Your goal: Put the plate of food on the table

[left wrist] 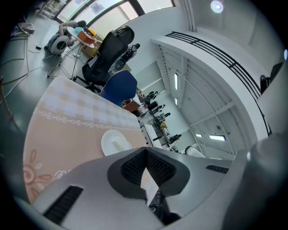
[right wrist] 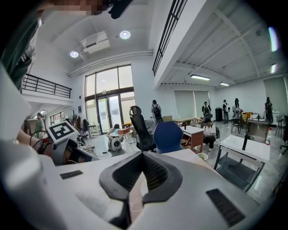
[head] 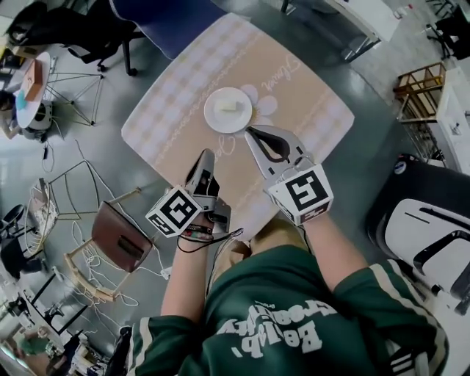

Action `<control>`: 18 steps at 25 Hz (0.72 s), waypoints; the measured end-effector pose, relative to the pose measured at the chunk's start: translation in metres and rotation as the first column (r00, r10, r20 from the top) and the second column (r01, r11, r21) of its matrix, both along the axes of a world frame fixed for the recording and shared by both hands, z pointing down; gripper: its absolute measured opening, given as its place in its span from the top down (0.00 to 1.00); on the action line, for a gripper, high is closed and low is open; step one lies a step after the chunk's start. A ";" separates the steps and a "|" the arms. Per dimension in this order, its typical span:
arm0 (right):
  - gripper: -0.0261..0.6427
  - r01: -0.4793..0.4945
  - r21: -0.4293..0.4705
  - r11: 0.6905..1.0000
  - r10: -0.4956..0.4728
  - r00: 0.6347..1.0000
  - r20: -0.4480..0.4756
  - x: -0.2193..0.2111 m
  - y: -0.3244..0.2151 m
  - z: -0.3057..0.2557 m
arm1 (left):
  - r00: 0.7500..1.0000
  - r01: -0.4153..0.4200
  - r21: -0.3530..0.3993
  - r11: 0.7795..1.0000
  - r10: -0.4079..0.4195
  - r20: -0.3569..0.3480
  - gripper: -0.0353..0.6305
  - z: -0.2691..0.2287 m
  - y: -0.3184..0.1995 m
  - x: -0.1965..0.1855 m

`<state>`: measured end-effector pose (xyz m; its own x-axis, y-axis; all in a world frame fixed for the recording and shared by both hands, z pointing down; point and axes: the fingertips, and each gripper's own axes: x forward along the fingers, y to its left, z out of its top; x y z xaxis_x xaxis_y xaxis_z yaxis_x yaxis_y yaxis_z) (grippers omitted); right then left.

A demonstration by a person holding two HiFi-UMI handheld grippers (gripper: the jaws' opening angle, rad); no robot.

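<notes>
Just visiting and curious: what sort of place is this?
Probably a large open lab or workshop hall, judging by the black office chair, white worktable and tall windows.

1. A round white plate point(head: 219, 121) is set flat on the table, toward its far half.
2. A small pale piece of food point(head: 230, 107) is seen lying at the plate's middle.
3. The table point(head: 308, 110) is covered in tan cloth with pale checks — a flower print is seen just beside the plate.

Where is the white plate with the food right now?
In the head view the plate sits near the middle of the table, just beyond the right gripper and short of the blue chair.
</notes>
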<state>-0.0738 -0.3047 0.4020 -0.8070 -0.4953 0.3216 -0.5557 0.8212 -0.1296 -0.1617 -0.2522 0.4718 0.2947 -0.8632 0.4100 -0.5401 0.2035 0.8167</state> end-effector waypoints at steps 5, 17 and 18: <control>0.94 -0.013 0.005 1.000 0.012 1.000 0.028 0.001 0.033 -0.023 | 0.992 -0.078 0.095 0.992 0.067 0.108 0.93 -0.038 0.021 0.010; 0.94 -0.058 0.087 0.995 0.053 0.997 0.063 0.007 0.117 -0.077 | 0.915 -0.243 0.281 0.929 0.123 0.385 0.93 -0.120 0.096 0.016; 0.94 -0.066 0.095 0.993 0.060 0.996 0.068 0.007 0.125 -0.081 | 0.901 -0.261 0.292 0.920 0.123 0.417 0.93 -0.127 0.103 0.016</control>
<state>-0.0668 -0.1794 0.3206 -0.7909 -0.5720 0.2173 -0.5996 0.7954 -0.0886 -0.1457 -0.1487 0.3450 0.3481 -0.9104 0.2237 -0.8235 -0.1828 0.5371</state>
